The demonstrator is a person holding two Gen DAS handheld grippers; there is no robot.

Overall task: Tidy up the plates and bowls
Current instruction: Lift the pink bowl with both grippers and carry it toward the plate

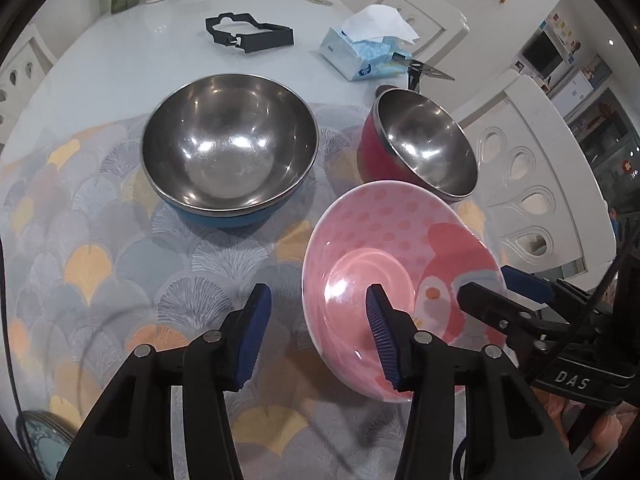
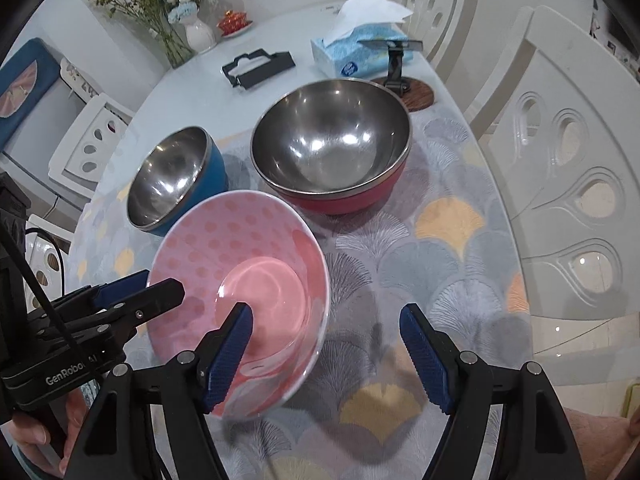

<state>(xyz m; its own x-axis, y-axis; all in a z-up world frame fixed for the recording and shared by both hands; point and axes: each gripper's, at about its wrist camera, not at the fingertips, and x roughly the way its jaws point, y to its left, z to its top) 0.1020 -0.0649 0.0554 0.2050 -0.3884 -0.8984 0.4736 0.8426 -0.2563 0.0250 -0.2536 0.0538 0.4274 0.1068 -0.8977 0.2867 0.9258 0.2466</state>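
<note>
Pink dotted ceramic bowl [image 1: 400,280] sat between both grippers | left gripper [image 1: 316,340] fingers spread astride its rim, apparently for lifting | right gripper [image 2: 326,356] likewise spread, pinching nothing

my pink dotted bowl [image 1: 400,280] sits tilted on the mat, near the blue steel bowl [image 1: 228,152] and red steel bowl [image 1: 420,144], both upright.

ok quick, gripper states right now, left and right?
Left gripper: open, one finger inside the pink bowl and one outside, not clamped.
Right gripper: open, likewise astride the pink bowl's wall, not clamped.
</note>
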